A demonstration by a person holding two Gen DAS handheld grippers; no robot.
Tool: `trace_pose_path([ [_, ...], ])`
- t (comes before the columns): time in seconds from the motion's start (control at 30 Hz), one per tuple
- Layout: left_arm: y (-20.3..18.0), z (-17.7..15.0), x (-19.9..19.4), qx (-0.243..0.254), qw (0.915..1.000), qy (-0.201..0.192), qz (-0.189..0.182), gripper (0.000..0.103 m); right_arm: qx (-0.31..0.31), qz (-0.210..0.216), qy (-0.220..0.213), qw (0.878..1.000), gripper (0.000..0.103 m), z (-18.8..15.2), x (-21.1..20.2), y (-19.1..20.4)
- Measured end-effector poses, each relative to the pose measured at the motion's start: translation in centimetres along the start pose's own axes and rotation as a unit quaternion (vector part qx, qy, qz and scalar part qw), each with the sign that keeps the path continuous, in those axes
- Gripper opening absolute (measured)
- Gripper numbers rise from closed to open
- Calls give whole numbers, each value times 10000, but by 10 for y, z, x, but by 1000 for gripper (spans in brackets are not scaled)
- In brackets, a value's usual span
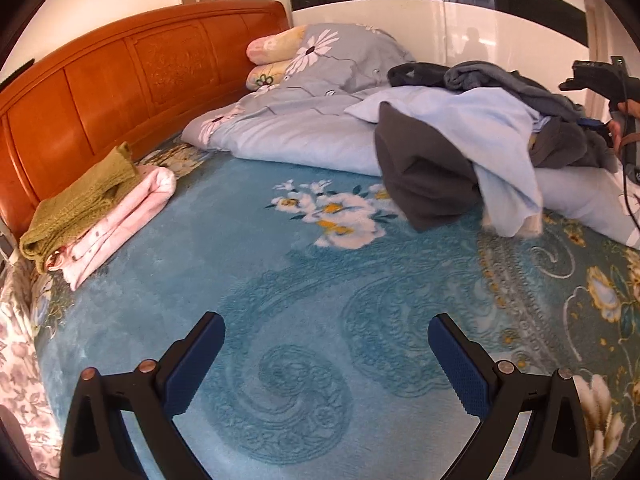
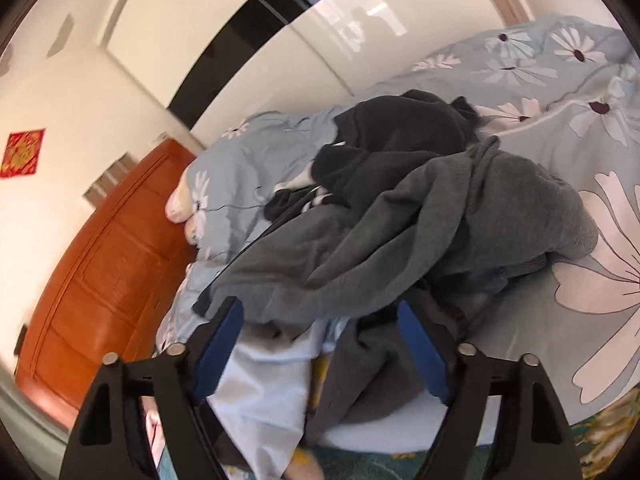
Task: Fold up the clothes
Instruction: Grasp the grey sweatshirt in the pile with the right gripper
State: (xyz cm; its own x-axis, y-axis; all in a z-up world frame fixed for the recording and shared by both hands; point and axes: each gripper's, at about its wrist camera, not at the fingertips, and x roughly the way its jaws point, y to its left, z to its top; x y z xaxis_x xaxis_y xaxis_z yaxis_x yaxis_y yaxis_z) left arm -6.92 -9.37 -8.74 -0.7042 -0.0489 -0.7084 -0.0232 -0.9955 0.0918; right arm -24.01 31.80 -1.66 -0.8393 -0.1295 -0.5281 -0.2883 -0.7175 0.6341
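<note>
Left wrist view: the left gripper hangs with jaws apart and empty over the teal blanket; the clothes pile lies ahead to its right, folded clothes ahead left.

Right wrist view: the right gripper stands apart around the grey garment, pads not pressing.
</note>
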Motion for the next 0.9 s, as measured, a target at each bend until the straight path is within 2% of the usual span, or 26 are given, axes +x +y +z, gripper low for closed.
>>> trace_pose_path([
  [0.07, 8, -3, 0, -20, 9999, -124, 102, 103, 369, -66, -44, 9993, 57, 9, 12, -14],
  [0.13, 16, -3, -3, -57, 9998, -143, 125, 103, 410, -299, -1, 9987, 44, 13, 22, -19],
  [0.17, 19, -3, -4, -84, 9998, -127, 86, 103, 366, -260, -58, 9990, 40, 12, 21, -20],
  [0.23, 25, -3, -7, -117, 9998, -136, -12, 103, 136, -214, -154, 9996, 39, 7, 16, -22],
  [0.3, 25, -2, -8, -131, 9997, -186, 4, 103, -274, -342, -157, 9989, 39, 0, 14, -23],
  [0.37, 26, 1, -9, -178, 9996, -224, 30, 103, -380, -529, -141, 9978, 39, 0, 18, -29],
  [0.5, 29, 4, -5, -349, 9991, -231, -37, 103, 157, -922, -292, 9952, 39, 22, 21, -39],
  [0.6, 30, 2, 0, -528, 9985, -112, -136, 103, 175, -1638, -98, 9863, 39, 40, 37, -39],
  [0.63, 31, 2, 2, -598, 9980, -60, -184, 103, 32, -1904, 35, 9817, 37, 42, 44, -38],
  [0.67, 32, 0, 2, -644, 9976, -36, -246, 103, -146, -2036, 118, 9789, 22, 42, 47, -35],
  [0.7, 32, -2, -1, -655, 9974, -42, -298, 103, -313, -2051, 70, 9782, 9, 40, 45, -30],
  [0.77, 33, -5, -6, -621, 9977, -75, -266, 103, -656, -2031, -335, 9764, 8, 43, 27, -16],
  [0.9, 30, -5, -16, -678, 9969, -39, -395, 103, -1376, -1722, -1168, 9684, 7, 61, -28, 33],
])
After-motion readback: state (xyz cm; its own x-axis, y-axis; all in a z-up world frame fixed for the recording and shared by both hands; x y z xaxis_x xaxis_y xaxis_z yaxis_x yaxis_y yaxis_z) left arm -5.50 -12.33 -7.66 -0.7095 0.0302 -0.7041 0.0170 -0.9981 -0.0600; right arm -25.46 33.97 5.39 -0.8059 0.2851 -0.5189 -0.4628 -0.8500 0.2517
